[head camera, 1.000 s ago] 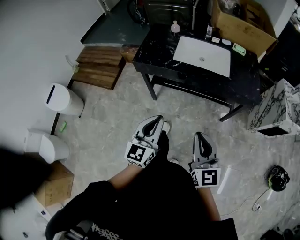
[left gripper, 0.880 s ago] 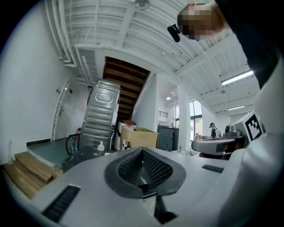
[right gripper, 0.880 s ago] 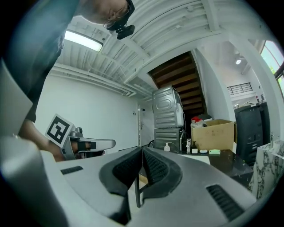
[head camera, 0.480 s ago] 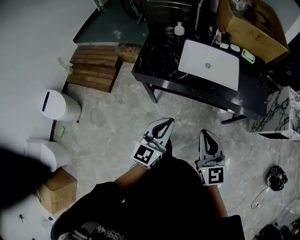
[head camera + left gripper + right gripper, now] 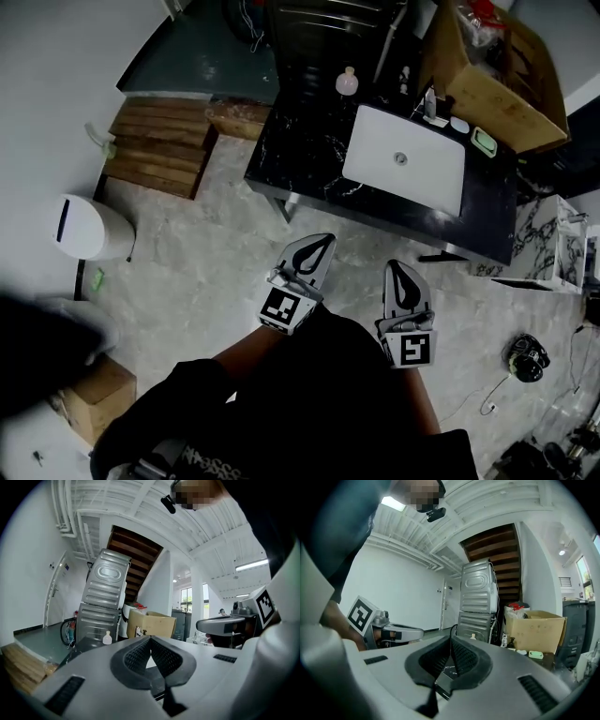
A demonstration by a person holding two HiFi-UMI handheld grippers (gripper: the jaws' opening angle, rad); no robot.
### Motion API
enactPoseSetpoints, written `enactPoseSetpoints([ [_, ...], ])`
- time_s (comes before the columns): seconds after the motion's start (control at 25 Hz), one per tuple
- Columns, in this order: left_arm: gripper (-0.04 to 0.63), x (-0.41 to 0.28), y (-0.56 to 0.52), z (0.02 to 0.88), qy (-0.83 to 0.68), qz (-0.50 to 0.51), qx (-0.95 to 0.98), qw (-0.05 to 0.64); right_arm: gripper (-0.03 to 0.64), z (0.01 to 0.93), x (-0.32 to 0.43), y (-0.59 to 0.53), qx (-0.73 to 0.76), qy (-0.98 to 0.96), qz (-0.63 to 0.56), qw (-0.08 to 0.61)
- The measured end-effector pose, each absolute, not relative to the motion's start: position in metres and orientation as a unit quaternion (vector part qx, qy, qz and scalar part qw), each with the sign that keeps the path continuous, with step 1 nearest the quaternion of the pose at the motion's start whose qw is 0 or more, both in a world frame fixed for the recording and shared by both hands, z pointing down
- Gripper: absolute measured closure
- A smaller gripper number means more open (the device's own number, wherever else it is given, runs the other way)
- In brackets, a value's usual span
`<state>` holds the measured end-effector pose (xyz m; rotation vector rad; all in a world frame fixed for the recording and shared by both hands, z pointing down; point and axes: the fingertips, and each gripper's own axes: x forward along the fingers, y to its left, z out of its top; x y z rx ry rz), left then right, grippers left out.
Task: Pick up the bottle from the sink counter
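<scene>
A small pale bottle with a round cap stands on the black marble counter, behind the left corner of the white sink basin. The same bottle appears far ahead in the left gripper view, and the bottle shows just as distant in the right gripper view. My left gripper and right gripper hover side by side over the floor, short of the counter's front edge. Both point at the counter. Each has its jaws shut with nothing between them.
An open cardboard box stands behind the sink, with a green soap dish and small items beside it. A white bin and wooden pallets lie to the left. A marble-patterned block sits right; a corrugated metal appliance rises behind the counter.
The person has walked toward the sink counter, and both shut grippers have come closer to its front edge. The bin and pallets have slid left and down in the head view.
</scene>
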<state>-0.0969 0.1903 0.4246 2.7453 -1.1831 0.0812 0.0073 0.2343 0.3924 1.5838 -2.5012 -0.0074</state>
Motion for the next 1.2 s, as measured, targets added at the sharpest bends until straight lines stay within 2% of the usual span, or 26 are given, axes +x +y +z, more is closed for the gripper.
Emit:
enactPoseSetpoints([
  [0.44, 0.581, -0.095, 0.12, 0.411, -0.375, -0.001, 0.924, 0.07, 0.578, 0.395, 0.033, 0.163, 0.616, -0.784, 0.044, 0.06],
  [0.6, 0.581, -0.102, 0.107, 0.42, -0.371, -0.005, 0.923, 0.102, 0.578, 0.39, 0.033, 0.144, 0.626, -0.777, 0.033, 0.062],
  [1.2, 0.581, -0.09, 0.104, 0.443, -0.351, 0.036, 0.929, 0.116, 0.578, 0.416, 0.061, 0.158, 0.669, -0.736, 0.075, 0.072],
])
